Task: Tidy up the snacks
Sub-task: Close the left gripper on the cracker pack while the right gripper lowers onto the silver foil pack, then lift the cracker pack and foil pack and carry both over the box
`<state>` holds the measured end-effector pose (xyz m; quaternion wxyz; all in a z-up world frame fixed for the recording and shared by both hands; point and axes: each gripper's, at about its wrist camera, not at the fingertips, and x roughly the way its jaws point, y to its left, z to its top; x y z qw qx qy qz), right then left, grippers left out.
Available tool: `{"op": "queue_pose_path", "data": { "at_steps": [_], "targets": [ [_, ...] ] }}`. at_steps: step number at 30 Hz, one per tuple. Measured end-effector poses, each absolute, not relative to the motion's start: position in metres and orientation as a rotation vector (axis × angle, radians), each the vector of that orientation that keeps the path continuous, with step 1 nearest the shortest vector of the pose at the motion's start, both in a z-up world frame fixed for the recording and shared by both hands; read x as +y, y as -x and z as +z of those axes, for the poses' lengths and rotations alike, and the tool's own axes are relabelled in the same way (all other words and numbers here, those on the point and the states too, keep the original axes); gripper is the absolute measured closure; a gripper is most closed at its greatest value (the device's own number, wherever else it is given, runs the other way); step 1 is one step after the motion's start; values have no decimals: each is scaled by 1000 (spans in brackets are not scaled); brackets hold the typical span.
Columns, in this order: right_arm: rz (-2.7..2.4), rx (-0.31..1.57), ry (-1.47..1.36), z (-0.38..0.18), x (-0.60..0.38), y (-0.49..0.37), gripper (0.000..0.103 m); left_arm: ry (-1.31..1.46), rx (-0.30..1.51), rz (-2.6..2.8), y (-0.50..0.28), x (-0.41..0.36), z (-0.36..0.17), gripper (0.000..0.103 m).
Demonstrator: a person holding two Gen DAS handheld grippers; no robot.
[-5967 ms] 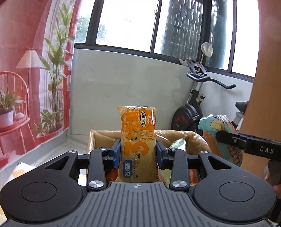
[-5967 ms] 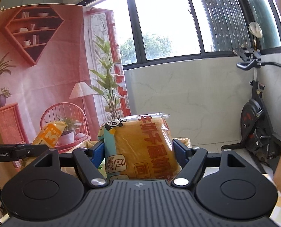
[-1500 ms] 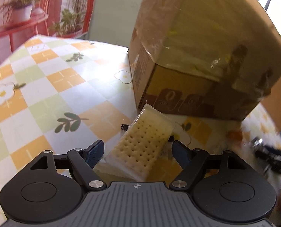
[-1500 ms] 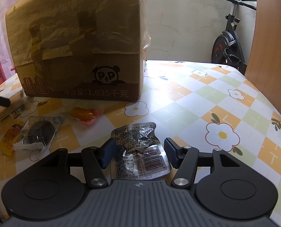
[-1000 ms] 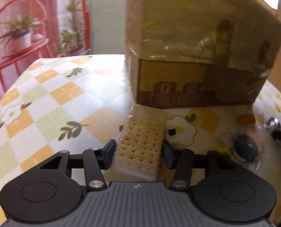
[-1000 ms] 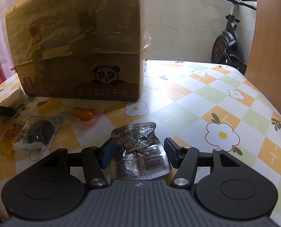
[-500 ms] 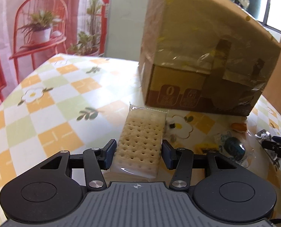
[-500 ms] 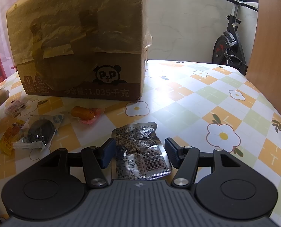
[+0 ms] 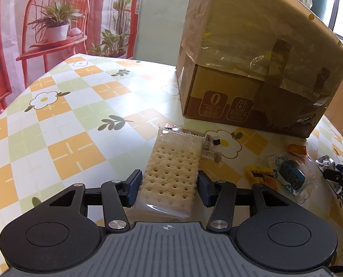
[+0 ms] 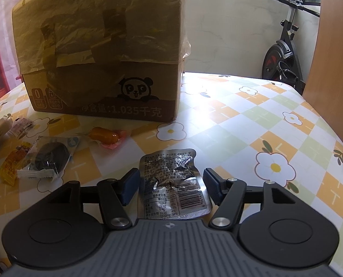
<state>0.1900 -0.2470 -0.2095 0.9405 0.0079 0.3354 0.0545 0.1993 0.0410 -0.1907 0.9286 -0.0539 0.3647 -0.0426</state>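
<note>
Left gripper [image 9: 169, 188] pinched the cracker pack [image 9: 172, 175]; right gripper [image 10: 171, 185] had just been opening around the foil pouch [image 10: 173, 185], which risked sliding away

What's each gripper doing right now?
Left gripper: shut on cracker pack.
Right gripper: open, just widened, foil pouch lying loose between the jaws.

I counted one tape-patched brown cardboard box [image 10: 102, 53] on my bench. Around it lay six snack packs: one clear-wrapped pale cracker pack [image 9: 171, 173], one crinkled silver foil pouch [image 10: 171, 184], one clear-wrapped dark round cake [image 10: 49, 155], one orange sausage in clear film [image 10: 104, 136], one small yellow packet [image 10: 12, 164], and one small striped sachet [image 9: 209, 144].
</note>
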Motion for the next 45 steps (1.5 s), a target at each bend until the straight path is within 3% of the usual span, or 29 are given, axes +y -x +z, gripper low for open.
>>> {"op": "queue_pose_path", "data": {
  "at_steps": [8, 16, 27, 45],
  "targets": [
    [108, 687, -11, -209, -246, -190, 40, 127, 750, -104, -196, 41, -190, 49],
    [112, 677, -9, -204, -245, -183, 56, 119, 703, -140, -189, 33, -177, 49],
    [96, 634, -69, -190, -251, -168, 57, 140, 664, -153, -185, 32, -162, 49],
    [148, 304, -134, -64, -254, -166, 57, 99, 388, -268, -208, 4, -53, 49]
  ]
}}
